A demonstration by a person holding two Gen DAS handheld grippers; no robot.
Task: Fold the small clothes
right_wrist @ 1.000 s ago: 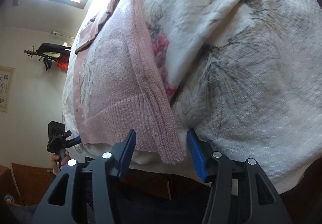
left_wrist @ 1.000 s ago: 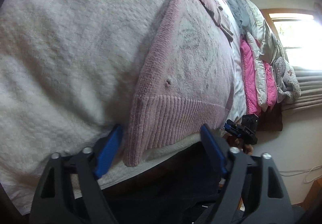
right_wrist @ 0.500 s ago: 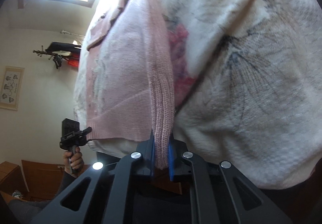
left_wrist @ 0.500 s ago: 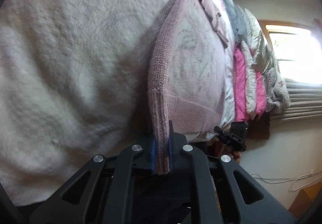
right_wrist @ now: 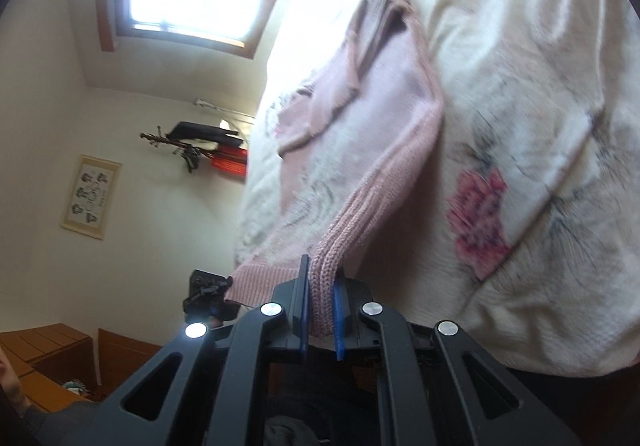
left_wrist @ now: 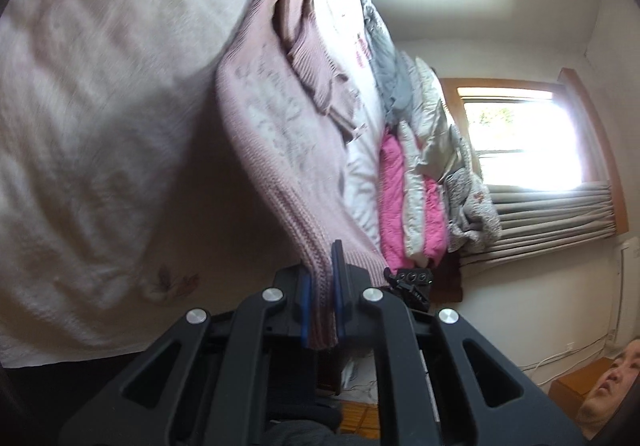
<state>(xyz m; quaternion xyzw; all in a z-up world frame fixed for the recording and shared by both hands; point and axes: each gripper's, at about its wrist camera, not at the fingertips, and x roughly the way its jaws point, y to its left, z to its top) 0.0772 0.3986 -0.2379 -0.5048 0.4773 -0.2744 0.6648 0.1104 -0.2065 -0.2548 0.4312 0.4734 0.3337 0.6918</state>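
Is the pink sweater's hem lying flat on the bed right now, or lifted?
Lifted. The left gripper and right gripper each pinch a hem corner of the pink sweater, raised off the bedspread; its upper part rests there.

Left gripper [left_wrist: 320,298] and right gripper [right_wrist: 322,306]: black plastic frames with triangular cutouts, silver round screws, blue finger pads [left_wrist: 338,286].

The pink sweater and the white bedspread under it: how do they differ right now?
The pink sweater is plain ribbed knit; the white bedspread is quilted with printed flowers. The sweater's hem is raised off the bed, pinched in the left tool and the right tool; the bedspread lies flat, untouched. The sweater is far smaller. Both are soft fabric.
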